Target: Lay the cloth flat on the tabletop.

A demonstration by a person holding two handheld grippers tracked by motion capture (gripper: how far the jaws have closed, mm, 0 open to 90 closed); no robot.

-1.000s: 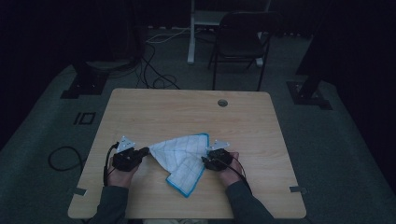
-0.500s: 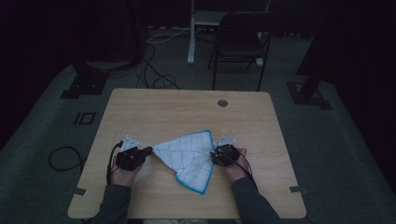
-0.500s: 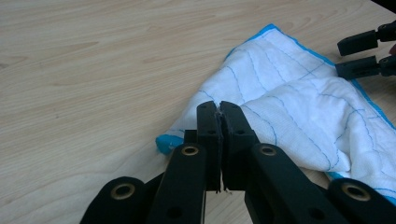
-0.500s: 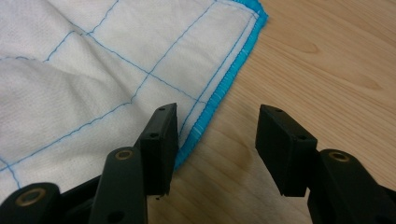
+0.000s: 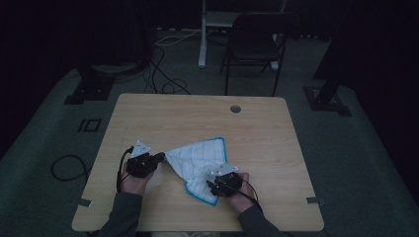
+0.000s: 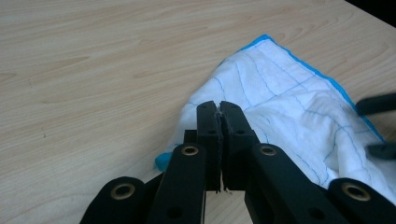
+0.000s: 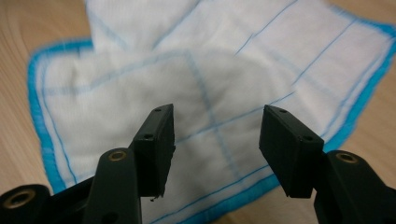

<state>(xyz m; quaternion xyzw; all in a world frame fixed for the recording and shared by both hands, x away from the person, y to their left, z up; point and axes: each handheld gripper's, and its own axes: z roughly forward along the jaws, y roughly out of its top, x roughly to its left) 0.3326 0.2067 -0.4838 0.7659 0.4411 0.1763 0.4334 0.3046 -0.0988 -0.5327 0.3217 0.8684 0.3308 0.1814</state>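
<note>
A white quilted cloth with a blue border (image 5: 196, 157) lies rumpled on the wooden table (image 5: 197, 118), partly folded over itself. My left gripper (image 5: 159, 158) is at the cloth's left corner. In the left gripper view, the left gripper (image 6: 218, 107) is shut, with white fibres of the cloth (image 6: 289, 102) pinched between its jaws. My right gripper (image 5: 213, 183) hovers over the cloth's near part. The right gripper view has the right gripper (image 7: 215, 123) open, jaws wide apart above the cloth (image 7: 210, 70) and holding nothing.
A round cable hole (image 5: 235, 108) is in the table's far side. Behind the table stand a dark chair (image 5: 254, 44) and a white desk leg (image 5: 202, 34). Cables (image 5: 163, 79) trail on the floor, with stand bases at the left and right.
The right gripper has let go of the cloth and moved left, toward the near edge. The cloth's right side has dropped and folded onto the table. The left gripper has barely moved.
</note>
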